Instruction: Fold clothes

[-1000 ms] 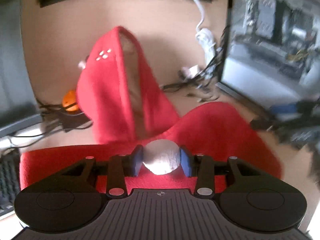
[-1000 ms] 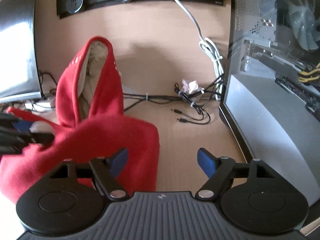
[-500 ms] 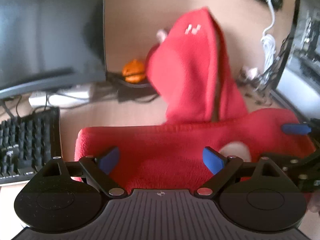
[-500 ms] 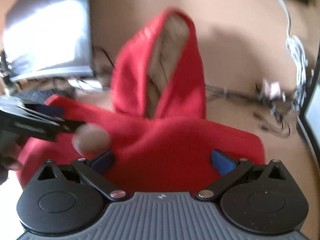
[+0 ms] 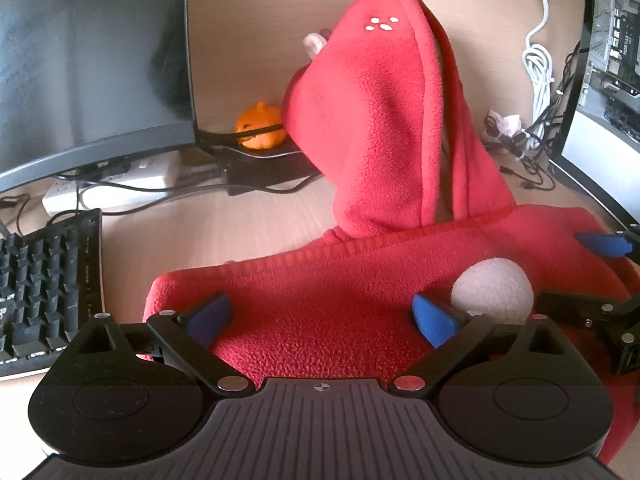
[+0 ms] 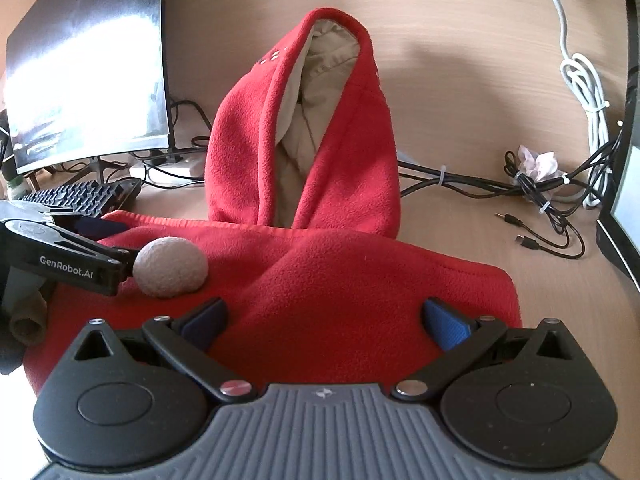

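1. Left wrist view: red fleece hoodie (image 5: 360, 292) lies on the wooden desk (image 5: 224, 224), body flat in the foreground, hood (image 5: 384, 120) standing upright behind it, white dots near its peak.
2. Right wrist view: hood opening faces the camera, beige lining (image 6: 316, 92) visible inside; body spreads flat across the near desk.
3. Pompom (image 5: 493, 295), pale and round, rests on the red body; in the left view it sits just beside the right blue pad.
4. Left gripper (image 5: 324, 316): fingers spread wide over the fleece, nothing between them.
5. Right gripper (image 6: 324, 320): fingers spread wide above the hoodie body, nothing held. It also shows at the right edge of the left view, fingers parted.
6. Left gripper seen from the right view (image 6: 96, 248): its fingertip is touching or just beside the pompom.
7. Surroundings, left side: monitor (image 5: 88, 60), keyboard (image 5: 44, 292), white power strip (image 5: 112, 184), orange pumpkin figure (image 5: 260, 126) beside the hood.
8. Surroundings, right side: black cables (image 6: 532, 196), white cord (image 6: 584, 92), computer case (image 5: 612, 60).
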The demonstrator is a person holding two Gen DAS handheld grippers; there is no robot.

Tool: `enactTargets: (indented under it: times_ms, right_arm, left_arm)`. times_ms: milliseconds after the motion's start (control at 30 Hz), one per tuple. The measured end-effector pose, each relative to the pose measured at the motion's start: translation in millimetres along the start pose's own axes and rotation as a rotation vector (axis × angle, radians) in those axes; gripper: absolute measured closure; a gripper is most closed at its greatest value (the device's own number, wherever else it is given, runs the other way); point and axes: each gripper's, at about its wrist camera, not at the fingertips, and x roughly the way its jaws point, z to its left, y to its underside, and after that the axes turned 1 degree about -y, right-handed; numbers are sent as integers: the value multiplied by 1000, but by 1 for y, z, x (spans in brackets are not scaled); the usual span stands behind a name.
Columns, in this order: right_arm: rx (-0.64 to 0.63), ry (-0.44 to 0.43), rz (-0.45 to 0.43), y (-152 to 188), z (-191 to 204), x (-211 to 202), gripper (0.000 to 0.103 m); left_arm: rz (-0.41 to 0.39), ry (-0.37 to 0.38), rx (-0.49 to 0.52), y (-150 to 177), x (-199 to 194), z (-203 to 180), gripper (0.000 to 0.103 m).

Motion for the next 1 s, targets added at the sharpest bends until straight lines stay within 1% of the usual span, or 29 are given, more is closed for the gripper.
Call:
enactTargets:
  times_ms: [233,333,433,500,567,600,633,733,833,867,933,1000]
  right_arm:
    - [-5,23,2,2,3,1,0]
    - [-4,35,23,0,5,2,0]
    - [11,70,85,-10,10,4,0]
    - [48,98,138,-18,14,2,0]
    - [73,122,228,-25,19,4,0]
    - [71,128,255,-26,20,5,0]
    - [58,133,276,-27,21,8,0]
    - [35,134,293,-29,20,13,0]
    - [34,134,269,-30,17,7,0]
    - [27,149,242,-32,16,-1,0]
    - [19,201,159,-37,12,-19,0]
    - [15,271,92,-40,2,-36,0]
  left_arm:
    - [0,1,2,0,0,0,3]
    - [2,-1,4,0,0,0,3]
    - [5,-2,6,0,0,0,3]
    - [7,0,6,0,0,0,3]
    - [10,3,6,-1,0,0,3]
    - [14,9,4,-2,-1,1,3]
    - [19,17,0,-3,-2,3,3]
    - [35,40,-11,-8,-6,7,2]
    - [51,64,-22,-12,-11,12,2]
    - [56,72,-26,-14,-12,13,2]
    - [60,88,-38,-17,-19,16,2]
    - [43,125,-61,-21,-36,15,2]
